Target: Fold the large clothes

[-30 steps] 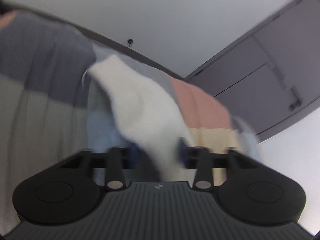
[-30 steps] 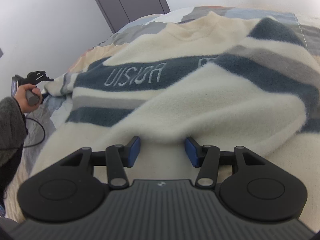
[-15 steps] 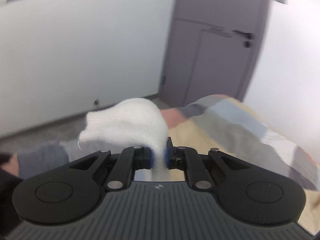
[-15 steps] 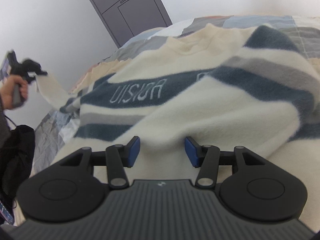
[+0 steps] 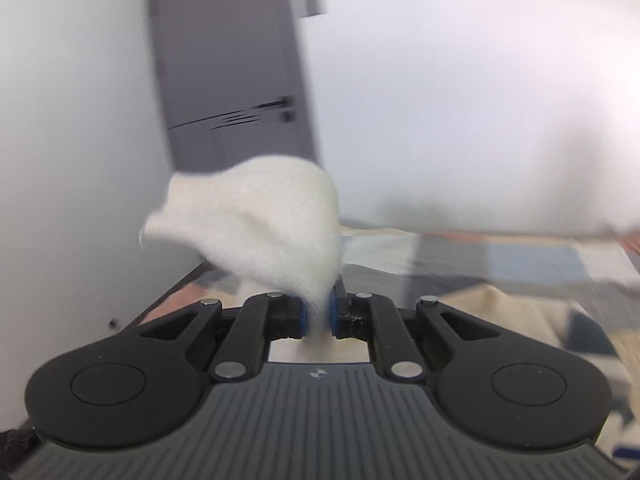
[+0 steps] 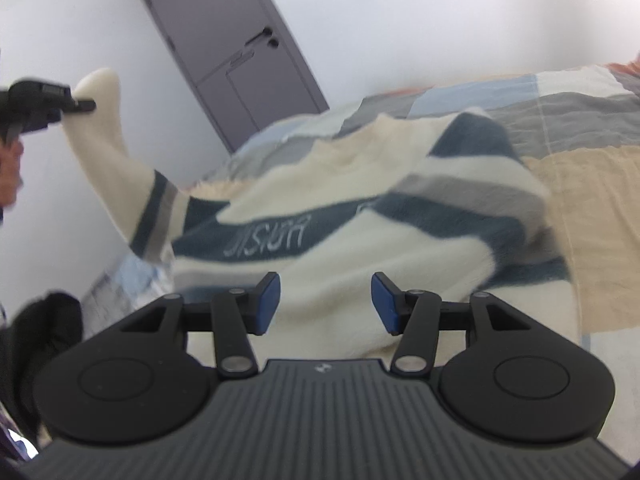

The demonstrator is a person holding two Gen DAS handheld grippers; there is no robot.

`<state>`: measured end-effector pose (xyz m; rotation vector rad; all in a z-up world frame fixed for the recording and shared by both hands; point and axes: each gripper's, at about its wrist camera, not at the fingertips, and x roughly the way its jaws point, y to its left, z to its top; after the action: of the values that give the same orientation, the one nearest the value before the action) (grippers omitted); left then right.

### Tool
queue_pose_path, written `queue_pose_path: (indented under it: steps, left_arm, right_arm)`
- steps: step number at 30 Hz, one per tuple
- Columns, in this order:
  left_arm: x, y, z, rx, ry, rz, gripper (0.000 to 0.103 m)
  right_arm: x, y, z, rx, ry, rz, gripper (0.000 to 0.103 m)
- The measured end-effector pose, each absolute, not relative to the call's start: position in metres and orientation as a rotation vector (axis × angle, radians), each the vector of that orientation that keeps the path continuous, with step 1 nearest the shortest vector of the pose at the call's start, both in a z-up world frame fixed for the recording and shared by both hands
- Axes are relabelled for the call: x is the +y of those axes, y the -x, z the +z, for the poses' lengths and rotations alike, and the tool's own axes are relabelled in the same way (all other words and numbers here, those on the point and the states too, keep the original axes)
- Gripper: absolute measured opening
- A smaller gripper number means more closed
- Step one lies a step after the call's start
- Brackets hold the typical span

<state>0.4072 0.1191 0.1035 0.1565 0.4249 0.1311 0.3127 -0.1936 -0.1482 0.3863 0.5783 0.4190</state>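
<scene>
We see a patchwork bedspread (image 6: 580, 128) bearing the striped cream sweater (image 6: 360, 216). The left gripper (image 5: 318, 314) pinches its raised sleeve cuff (image 5: 256, 224). The right gripper (image 6: 325, 300), jaws opening and pressing nothing, hovers over the sweater's body.

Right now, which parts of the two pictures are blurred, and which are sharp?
Left wrist view: the grey door and patchwork bedcover smear sideways; the left gripper is sharp. Right wrist view: the cream, blue-striped fleece sweater is softly blurred; the right gripper is sharp.
</scene>
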Motion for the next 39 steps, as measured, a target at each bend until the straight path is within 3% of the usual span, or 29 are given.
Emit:
queue_pose_path:
  steps: [11,18,21,22,23,24,25,27,39]
  left_arm:
    - [-0.026,-0.362,-0.042,0.628,-0.074,-0.143,0.012]
    - [-0.032,-0.336,-0.142,0.731,-0.013,-0.154,0.013]
    - [-0.025,-0.325,-0.141,0.727,0.001,-0.178,0.014]
    - [-0.019,-0.314,-0.135,0.731,0.01,-0.19,0.021]
    - [-0.016,-0.311,-0.132,0.74,0.022,-0.201,0.029]
    - [-0.012,-0.307,-0.126,0.758,0.044,-0.218,0.049]
    - [-0.008,-0.299,-0.121,0.766,0.065,-0.23,0.062]
    - [-0.001,-0.29,-0.116,0.763,0.061,-0.261,0.066]
    - [0.065,-0.246,-0.089,0.746,0.171,-0.185,0.066]
  right_arm:
    - [-0.241,-0.293,-0.149,0.552,-0.533,0.322,0.055]
    - [-0.248,-0.29,-0.158,0.568,-0.542,0.299,0.055]
    - [-0.247,-0.291,-0.157,0.556,-0.527,0.296,0.055]
    - [-0.245,-0.292,-0.156,0.552,-0.517,0.294,0.055]
    - [-0.243,-0.293,-0.156,0.553,-0.506,0.291,0.055]
    - [-0.241,-0.294,-0.155,0.554,-0.498,0.297,0.055]
    - [-0.239,-0.295,-0.155,0.547,-0.49,0.306,0.055]
    - [-0.234,-0.294,-0.154,0.536,-0.462,0.311,0.055]
    - [-0.189,-0.288,-0.148,0.521,-0.327,0.393,0.055]
